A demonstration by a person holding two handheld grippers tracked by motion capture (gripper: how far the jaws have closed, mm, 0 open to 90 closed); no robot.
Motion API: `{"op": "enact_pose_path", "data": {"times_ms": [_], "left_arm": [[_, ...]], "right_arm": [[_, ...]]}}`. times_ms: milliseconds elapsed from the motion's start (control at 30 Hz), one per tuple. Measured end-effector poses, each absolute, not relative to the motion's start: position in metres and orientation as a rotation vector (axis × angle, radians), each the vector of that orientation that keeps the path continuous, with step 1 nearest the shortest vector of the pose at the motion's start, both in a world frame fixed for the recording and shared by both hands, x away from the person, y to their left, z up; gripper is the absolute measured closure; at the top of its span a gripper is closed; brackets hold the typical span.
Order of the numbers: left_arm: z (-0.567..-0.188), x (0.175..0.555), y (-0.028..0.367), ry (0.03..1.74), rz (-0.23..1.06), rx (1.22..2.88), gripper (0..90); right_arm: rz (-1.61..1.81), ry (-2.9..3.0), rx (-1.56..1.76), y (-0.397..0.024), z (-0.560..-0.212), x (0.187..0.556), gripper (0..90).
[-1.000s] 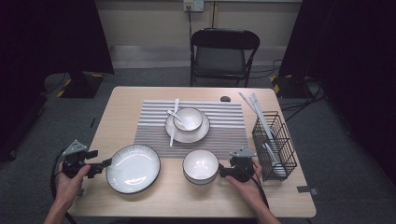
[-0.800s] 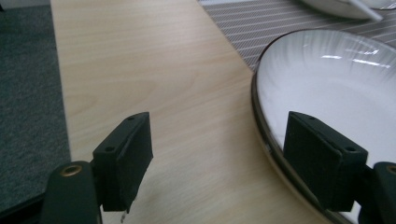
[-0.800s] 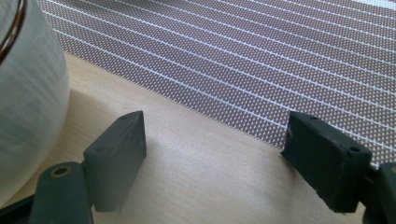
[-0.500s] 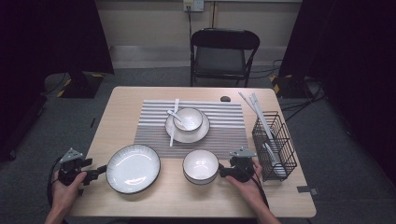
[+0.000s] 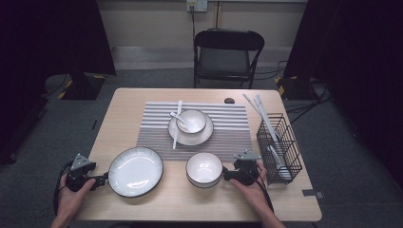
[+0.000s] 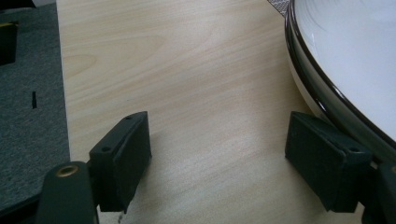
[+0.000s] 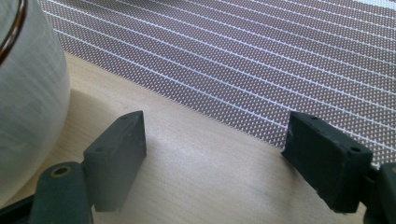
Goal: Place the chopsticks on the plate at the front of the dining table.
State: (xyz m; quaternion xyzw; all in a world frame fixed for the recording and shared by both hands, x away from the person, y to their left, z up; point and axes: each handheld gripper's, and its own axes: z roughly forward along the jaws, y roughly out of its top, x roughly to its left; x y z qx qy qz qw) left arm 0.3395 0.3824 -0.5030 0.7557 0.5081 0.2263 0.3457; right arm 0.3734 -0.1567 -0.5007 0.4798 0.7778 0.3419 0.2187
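Placemat [image 5: 195, 130] behind plate [image 5: 135, 171], bowl [image 5: 204, 169]; rack [image 5: 280, 148] right.

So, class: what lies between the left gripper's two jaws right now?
Only bare table. In the left gripper view the left gripper stands open over plain wood, with the plate rim just beside its right jaw.

Glossy glazed plate [image 6: 355, 60]; matt pale wood table [image 6: 187, 70]; woven placemat [image 7: 261, 56].
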Motion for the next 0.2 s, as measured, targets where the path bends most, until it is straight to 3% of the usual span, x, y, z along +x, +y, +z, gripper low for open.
{"op": "enact_pose_path", "data": {"times_ms": [200], "left_arm": [[-0.5028, 0.3407, 0.3837, 1.306, 0.581, 1.973, 21.8]], "right_arm": [[0.947, 2.152, 1.329, -0.1566, -0.5007, 0.3734, 20.1]]}}
